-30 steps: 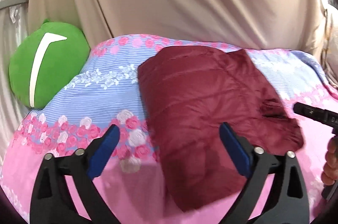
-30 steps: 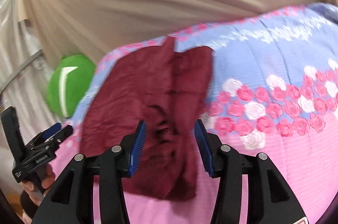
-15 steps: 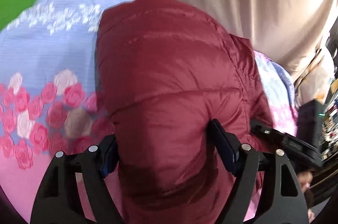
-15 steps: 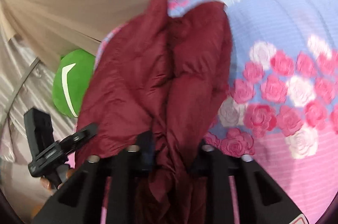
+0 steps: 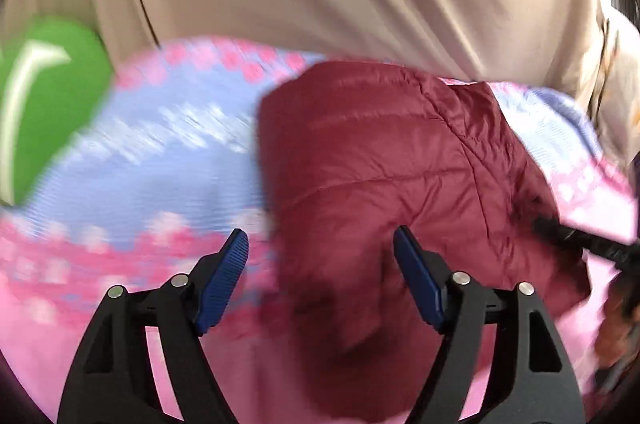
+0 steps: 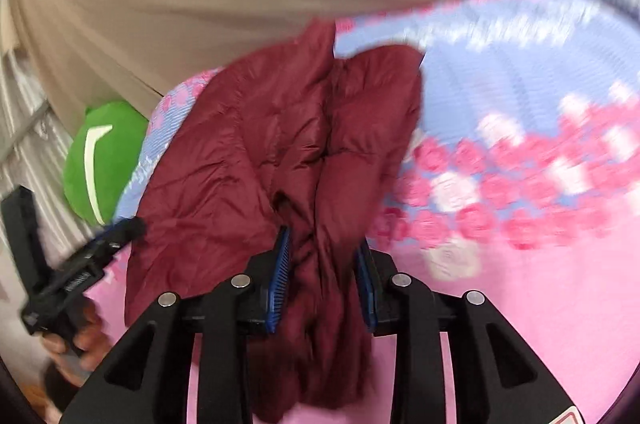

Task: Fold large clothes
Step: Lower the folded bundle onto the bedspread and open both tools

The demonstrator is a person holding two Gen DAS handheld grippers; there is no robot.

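The right claw is opening, a bunched fold of the maroon jacket between its blue pads. The left claw stands apart over the jacket's near edge. The jacket lies on the flowered bed; a green cushion sits beyond the jacket's left side.

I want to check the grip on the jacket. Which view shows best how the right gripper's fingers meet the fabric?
The right wrist view: the right gripper has a bunched fold of the maroon jacket between its blue fingers, which are opening. The left wrist view shows only one dark finger reaching the jacket's edge.
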